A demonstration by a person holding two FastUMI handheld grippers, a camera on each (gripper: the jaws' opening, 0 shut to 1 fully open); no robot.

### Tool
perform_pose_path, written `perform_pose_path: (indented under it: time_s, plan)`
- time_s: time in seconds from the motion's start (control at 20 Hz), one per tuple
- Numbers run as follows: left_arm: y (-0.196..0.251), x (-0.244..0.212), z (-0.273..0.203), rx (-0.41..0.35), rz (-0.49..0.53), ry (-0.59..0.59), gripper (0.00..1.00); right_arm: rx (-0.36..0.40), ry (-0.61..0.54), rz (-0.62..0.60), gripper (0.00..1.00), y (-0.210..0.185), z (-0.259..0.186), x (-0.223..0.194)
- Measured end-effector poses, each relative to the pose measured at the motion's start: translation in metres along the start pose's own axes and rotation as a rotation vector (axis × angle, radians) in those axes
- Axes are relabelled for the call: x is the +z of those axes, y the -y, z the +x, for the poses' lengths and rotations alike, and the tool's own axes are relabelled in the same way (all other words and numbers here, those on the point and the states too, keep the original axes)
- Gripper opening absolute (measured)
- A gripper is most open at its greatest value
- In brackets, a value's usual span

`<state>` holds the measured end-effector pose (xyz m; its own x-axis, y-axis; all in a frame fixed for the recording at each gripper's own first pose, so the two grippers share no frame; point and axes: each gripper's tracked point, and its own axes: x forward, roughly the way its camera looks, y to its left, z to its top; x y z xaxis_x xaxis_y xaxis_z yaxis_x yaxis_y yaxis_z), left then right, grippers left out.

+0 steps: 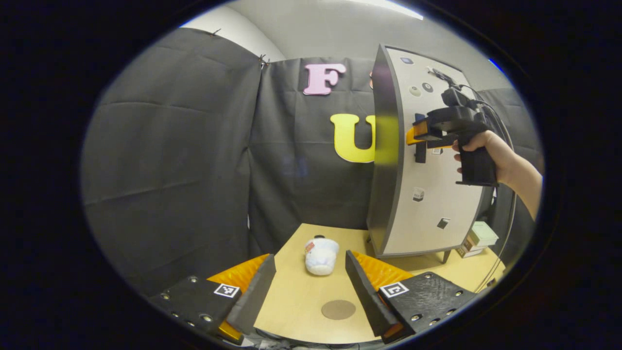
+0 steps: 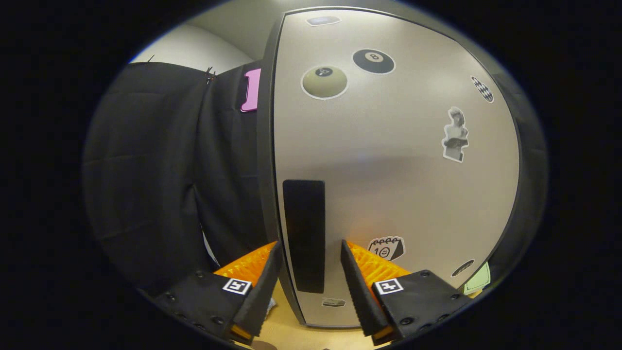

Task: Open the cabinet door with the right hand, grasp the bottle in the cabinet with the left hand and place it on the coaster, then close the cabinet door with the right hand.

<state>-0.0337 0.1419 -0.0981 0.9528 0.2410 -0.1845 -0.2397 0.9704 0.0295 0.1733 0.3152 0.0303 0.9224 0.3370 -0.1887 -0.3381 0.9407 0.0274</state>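
Note:
A grey cabinet stands on the wooden table [image 1: 291, 301]. Its pale door [image 1: 432, 204] [image 2: 388, 170] carries several stickers and looks closed against the dark frame. A black vertical handle [image 2: 303, 214] [image 1: 420, 155] is on the door's left side. My right gripper [image 2: 310, 243] is open, with a finger on each side of the handle and a small gap to it. In the left gripper view a hand holds that right gripper [image 1: 413, 136] at the handle. My left gripper [image 1: 309, 255] hangs open over the table. A round brown coaster [image 1: 338, 309] lies just below it. The cabinet's inside is hidden.
A white fluffy object [image 1: 320, 255] lies on the table between the coaster and the cabinet's foot. Small boxes [image 1: 478, 238] sit to the right of the cabinet, with a cable running past them. Black cloth walls close in the back and left.

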Motion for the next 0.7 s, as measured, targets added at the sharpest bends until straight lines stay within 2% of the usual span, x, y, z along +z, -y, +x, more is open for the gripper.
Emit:
perform_pose_path:
  time_s: [0.05,0.1,0.15,0.25,0.35,0.45,0.5,0.55,0.65,0.7]
  plan:
    - [-0.001,0.001,0.001,0.002,0.005,0.001,0.89,0.002,-0.002,0.015,0.66,-0.002,0.001,0.0]
    - [-0.003,0.001,0.001,0.005,0.008,0.001,0.89,0.0,-0.006,0.022,0.46,-0.003,0.002,0.0]
    - [-0.004,0.002,0.001,0.009,0.009,0.001,0.89,-0.006,-0.003,0.021,0.4,-0.003,0.002,0.001]
    - [-0.006,0.003,-0.001,0.013,0.008,0.001,0.89,-0.013,-0.003,0.009,0.34,-0.003,0.001,0.0]
    - [-0.008,0.003,-0.005,0.018,0.011,0.001,0.89,-0.002,0.0,0.029,0.34,-0.002,0.002,0.0]
    - [-0.008,0.003,-0.008,0.02,0.012,0.0,0.87,0.033,0.019,0.018,0.22,-0.003,0.002,0.0]
    - [-0.007,0.003,-0.009,0.018,0.008,0.002,0.89,0.047,0.023,0.007,0.22,-0.004,0.001,-0.001]
    - [-0.006,0.003,-0.009,0.017,0.003,0.003,0.89,0.06,0.016,0.006,0.16,-0.006,0.001,-0.001]
    - [-0.004,0.002,-0.01,0.013,-0.007,0.001,0.89,0.086,0.004,-0.014,0.14,-0.005,0.0,-0.001]
    - [-0.001,0.002,-0.01,0.014,-0.008,0.0,0.87,0.099,-0.002,-0.033,0.1,-0.006,-0.001,-0.002]
